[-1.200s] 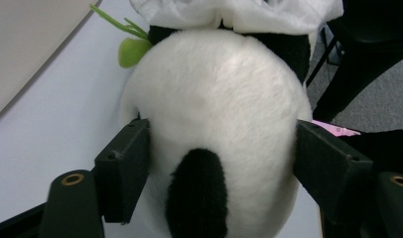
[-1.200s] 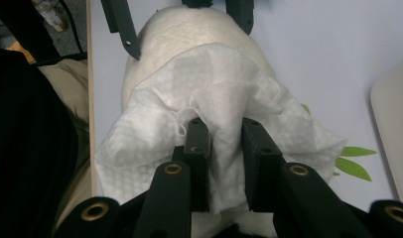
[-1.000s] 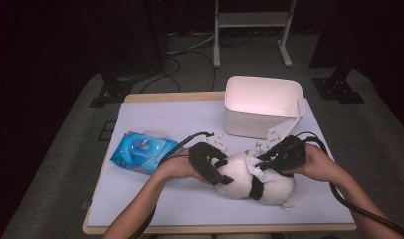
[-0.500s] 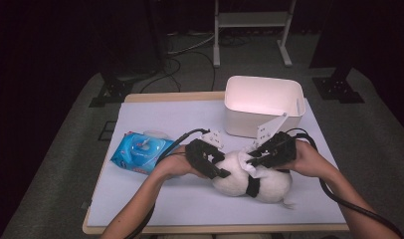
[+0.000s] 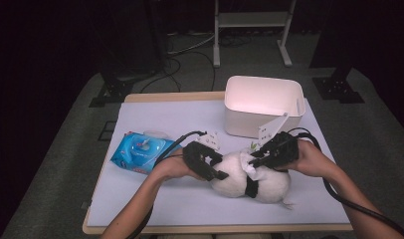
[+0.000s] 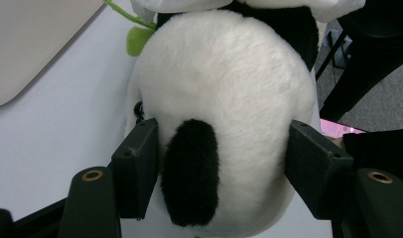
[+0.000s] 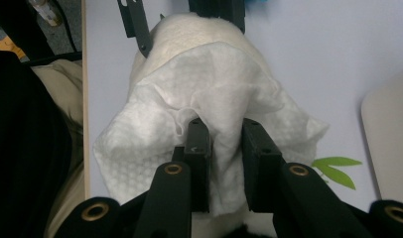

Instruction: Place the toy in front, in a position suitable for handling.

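A black-and-white panda plush (image 5: 250, 181) lies on the white table (image 5: 165, 199). My left gripper (image 5: 217, 172) comes at it from the left. In the left gripper view its pads (image 6: 140, 166) press into both sides of the panda's round white head (image 6: 224, 84). These jaws have just been closing around the plush, then eased open a little. My right gripper (image 5: 254, 159) rests on top of the plush, shut on a white wet wipe (image 5: 247, 162). In the right gripper view the wipe (image 7: 204, 79) drapes over the fur ahead of the gripper (image 7: 227, 134).
A blue pack of wipes (image 5: 143, 151) lies on the left of the table. A white plastic bin (image 5: 262, 107) stands at the back right, just behind the plush. A small green leaf (image 7: 336, 168) of the toy lies on the table beside it. Both cables trail toward the front.
The left jaws have closed in on the panda's head. The right gripper with the wipe has shifted slightly left over the plush. The plush has hardly moved.
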`<action>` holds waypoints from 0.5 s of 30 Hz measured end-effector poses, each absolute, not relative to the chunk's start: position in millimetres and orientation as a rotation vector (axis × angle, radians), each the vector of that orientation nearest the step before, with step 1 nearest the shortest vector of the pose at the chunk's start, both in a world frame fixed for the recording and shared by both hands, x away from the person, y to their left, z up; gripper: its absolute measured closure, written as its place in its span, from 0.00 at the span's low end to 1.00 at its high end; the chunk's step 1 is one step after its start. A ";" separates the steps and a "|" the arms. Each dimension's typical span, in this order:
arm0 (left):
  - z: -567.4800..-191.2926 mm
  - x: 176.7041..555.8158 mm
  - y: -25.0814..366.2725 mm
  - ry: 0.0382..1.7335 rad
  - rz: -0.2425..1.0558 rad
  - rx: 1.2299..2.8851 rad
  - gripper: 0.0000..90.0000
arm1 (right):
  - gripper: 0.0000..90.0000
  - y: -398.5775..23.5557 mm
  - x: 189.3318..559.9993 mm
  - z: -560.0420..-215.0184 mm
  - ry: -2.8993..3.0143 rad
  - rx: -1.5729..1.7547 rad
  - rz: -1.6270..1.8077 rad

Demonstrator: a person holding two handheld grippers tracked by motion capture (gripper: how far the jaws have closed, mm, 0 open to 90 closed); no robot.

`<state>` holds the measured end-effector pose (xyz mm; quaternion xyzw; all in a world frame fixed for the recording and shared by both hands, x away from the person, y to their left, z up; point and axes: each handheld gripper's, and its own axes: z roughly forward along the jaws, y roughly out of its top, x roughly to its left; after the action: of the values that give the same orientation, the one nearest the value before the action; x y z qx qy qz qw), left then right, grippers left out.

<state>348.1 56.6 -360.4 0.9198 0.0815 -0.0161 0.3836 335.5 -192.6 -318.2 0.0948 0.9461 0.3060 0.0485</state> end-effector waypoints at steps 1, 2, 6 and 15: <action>-360.7 348.1 57.2 0.210 -0.042 2.343 0.37 | 0.83 -194.0 335.2 -317.4 2.881 0.287 0.932; -361.2 348.1 57.8 0.214 -0.046 2.339 0.36 | 0.83 -195.4 334.6 -316.5 2.880 0.293 0.929; -363.7 348.0 59.3 0.226 -0.057 2.321 0.33 | 0.83 -200.5 333.4 -316.4 2.876 0.304 0.937; -370.8 346.7 63.0 0.246 -0.084 2.303 0.25 | 0.83 -205.8 332.0 -320.8 2.875 0.326 0.965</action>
<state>346.7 63.0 -370.8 0.9106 0.0971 -0.0331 0.4003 332.0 -205.8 -320.8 0.1069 0.9416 0.3159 0.0458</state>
